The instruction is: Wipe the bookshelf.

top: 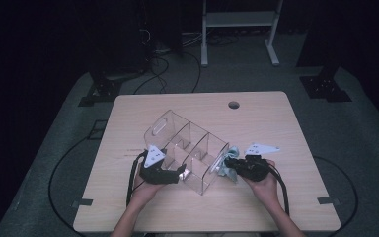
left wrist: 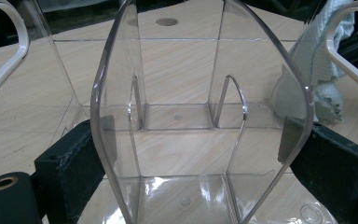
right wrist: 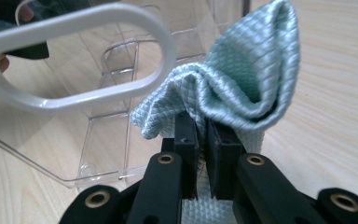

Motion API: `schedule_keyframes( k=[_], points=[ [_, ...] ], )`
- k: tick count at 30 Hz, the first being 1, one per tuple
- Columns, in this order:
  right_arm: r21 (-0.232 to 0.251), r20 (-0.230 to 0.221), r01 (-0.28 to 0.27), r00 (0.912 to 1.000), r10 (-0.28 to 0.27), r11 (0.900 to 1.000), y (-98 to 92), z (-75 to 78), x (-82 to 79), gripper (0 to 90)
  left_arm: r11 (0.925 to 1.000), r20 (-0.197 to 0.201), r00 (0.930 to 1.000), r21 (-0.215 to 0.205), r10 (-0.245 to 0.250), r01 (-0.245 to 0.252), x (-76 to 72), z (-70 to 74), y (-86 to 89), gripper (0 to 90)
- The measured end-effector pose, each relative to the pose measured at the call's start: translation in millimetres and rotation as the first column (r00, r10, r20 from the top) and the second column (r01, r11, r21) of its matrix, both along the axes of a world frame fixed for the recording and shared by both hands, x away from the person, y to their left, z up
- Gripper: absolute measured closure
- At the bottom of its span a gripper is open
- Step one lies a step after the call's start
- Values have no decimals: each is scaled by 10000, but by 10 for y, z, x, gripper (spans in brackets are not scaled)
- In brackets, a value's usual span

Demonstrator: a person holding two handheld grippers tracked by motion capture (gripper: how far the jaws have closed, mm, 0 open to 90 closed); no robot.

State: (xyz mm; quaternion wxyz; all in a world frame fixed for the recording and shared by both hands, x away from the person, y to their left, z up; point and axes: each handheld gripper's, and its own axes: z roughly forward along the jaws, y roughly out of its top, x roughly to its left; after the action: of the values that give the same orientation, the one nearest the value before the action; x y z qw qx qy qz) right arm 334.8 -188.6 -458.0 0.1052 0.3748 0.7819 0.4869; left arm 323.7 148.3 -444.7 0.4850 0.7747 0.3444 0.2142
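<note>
A clear plastic organizer (top: 190, 145) with several compartments stands tilted on the wooden table (top: 271, 123). My left gripper (top: 181, 173) is at its near left corner. In the left gripper view the two black jaws press on the organizer's (left wrist: 186, 121) outer walls from both sides, so my left gripper (left wrist: 200, 168) is shut on it. My right gripper (top: 228, 164) is at the organizer's right end, shut on a pale teal cloth (top: 232, 152). In the right gripper view the cloth (right wrist: 247, 74) bunches up above the closed right gripper (right wrist: 204, 135), next to the organizer's white-rimmed handle opening (right wrist: 74, 100).
A round cable hole (top: 233, 104) sits near the table's far edge. Beyond the table are cables on the grey floor (top: 177, 69), a white frame's legs (top: 237, 22) and two black stand bases (top: 325, 86). Bare tabletop lies around the organizer.
</note>
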Motion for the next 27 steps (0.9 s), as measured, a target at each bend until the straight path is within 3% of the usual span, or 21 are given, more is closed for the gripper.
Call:
schedule_keyframes(
  k=[4,10,13,16,20,23,27],
  points=[
    [36,-53,130,9999,-129,9999,-25,-24,23,833,10000,10,10000,41,-16,16,3,5,-6,73],
    [-504,-975,-10,9952,-39,9987,12,-373,112,831,10000,-1,10000,-7,4,-4,0,-1,2,73],
    [-695,-758,14,9971,-67,9976,15,-300,110,833,10000,-26,10000,42,-18,18,1,0,12,73],
    [-232,-585,120,9982,-134,9997,-39,-217,92,834,10000,-5,10000,3,7,-7,0,0,0,73],
    [-536,-849,-13,9964,-32,9986,-1,-314,97,833,10000,5,10000,4,15,-15,1,1,-4,73],
    [-840,-772,-110,9970,45,9964,55,-339,88,832,10000,-12,10000,10,26,-26,-1,0,5,73],
    [-680,-673,-95,9977,49,9976,46,-288,81,833,10000,-26,10000,19,-1,1,1,-1,12,73]
  ],
)
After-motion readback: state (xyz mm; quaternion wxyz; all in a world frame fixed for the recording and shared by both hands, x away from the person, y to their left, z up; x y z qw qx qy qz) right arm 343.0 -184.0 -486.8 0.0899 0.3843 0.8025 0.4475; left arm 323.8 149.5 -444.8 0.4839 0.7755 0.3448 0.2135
